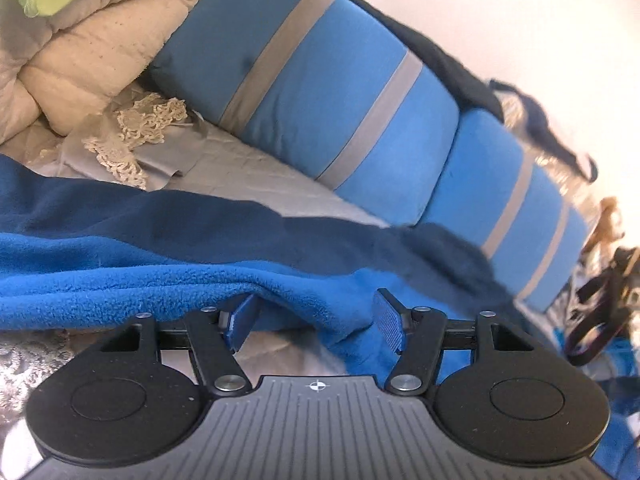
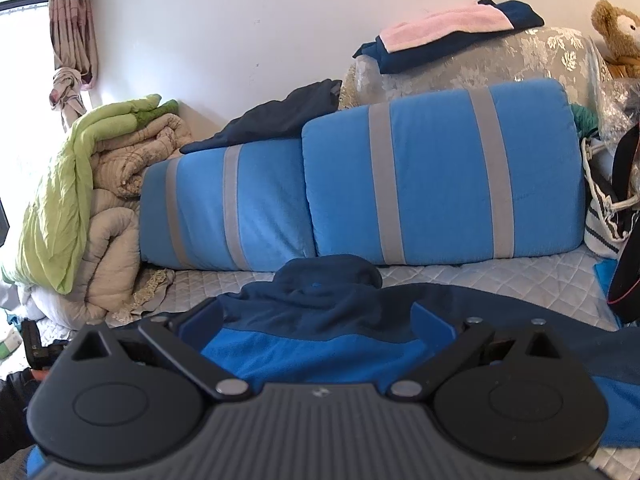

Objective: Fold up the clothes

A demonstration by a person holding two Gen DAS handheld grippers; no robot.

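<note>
Fleece, bright blue with navy panels, makes up a jacket point(image 2: 316, 344) spread across a quilted grey sofa seat point(image 2: 500, 276). Its navy hood or collar point(image 2: 332, 274) bunches toward the back cushions. Flat, open seating gives room to lay a garment out, which is likely why it lies here.

Both hand-held grippers point across the jacket toward the sofa back. On the left gripper point(image 1: 314, 322) the jaws stand apart, and a raised edge of blue fleece droops between them; the left finger is partly tucked under the fabric, the right one is bare. It reads as bracketing a fold of cloth without pinching it, though whether it is about to close or has just let go cannot be told. On the right gripper point(image 2: 316, 326) the jaws stand wide apart over the chest of the jacket, near where blue meets navy. The cloth lies below them, not held.

Behind the jacket lean two blue cushions with grey stripes point(image 2: 440, 176). A dark garment point(image 2: 280, 120) is draped over the lower one. A pink cloth on navy clothing point(image 2: 444, 26) sits flat on the patterned sofa top, perhaps already folded. Rolled green and beige bedding point(image 2: 100, 184) fills the far corner.

The jacket looks rumpled rather than squared, so folding seems unfinished.
</note>
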